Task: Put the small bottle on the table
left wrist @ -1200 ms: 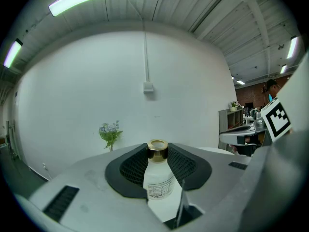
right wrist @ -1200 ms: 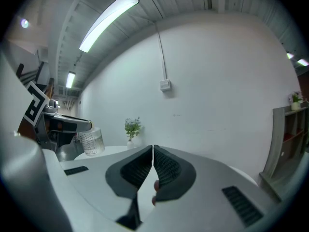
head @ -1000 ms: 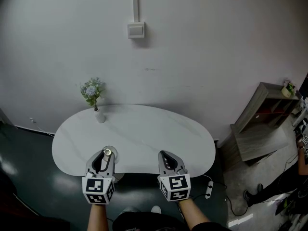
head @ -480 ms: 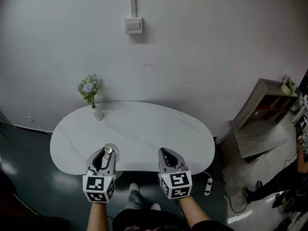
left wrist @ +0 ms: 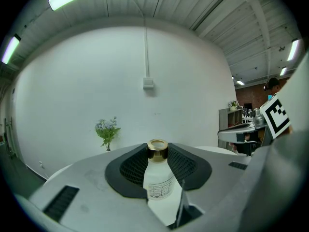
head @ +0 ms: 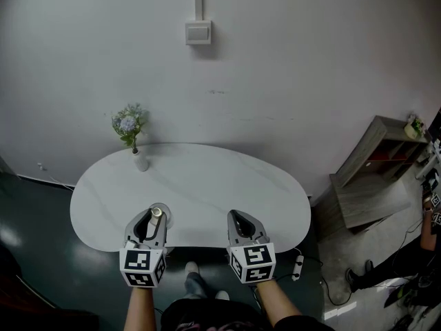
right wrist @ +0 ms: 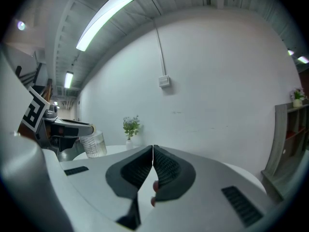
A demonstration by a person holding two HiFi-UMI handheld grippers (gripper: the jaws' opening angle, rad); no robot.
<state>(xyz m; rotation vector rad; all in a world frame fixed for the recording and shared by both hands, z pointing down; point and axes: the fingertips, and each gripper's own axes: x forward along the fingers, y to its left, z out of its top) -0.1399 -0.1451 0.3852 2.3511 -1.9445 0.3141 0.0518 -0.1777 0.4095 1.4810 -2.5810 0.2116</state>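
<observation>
- The small bottle [left wrist: 157, 180], clear with a printed label and a gold cap, stood upright between the two jaws of my left hand-held gripper [head: 153, 219], which pinched it on both sides of its body.
- In the head view the bottle was over the near left part of the white oval worktop [head: 213, 185], close to the near edge; I could not tell whether its bottom touched the surface.
- My right hand-held gripper [head: 239, 218] was beside the left one, over the near edge of the worktop, its jaws pressed together with nothing between them.
- A small white vase [head: 141, 163] with pale blue flowers [head: 129, 125] stood at the far left edge of the worktop, well apart from the bottle.
- Behind the worktop was a plain white wall with a switch box [head: 198, 32] on it.
- At the right, a wooden shelf unit [head: 372, 185] stood on the floor next to the wall.
</observation>
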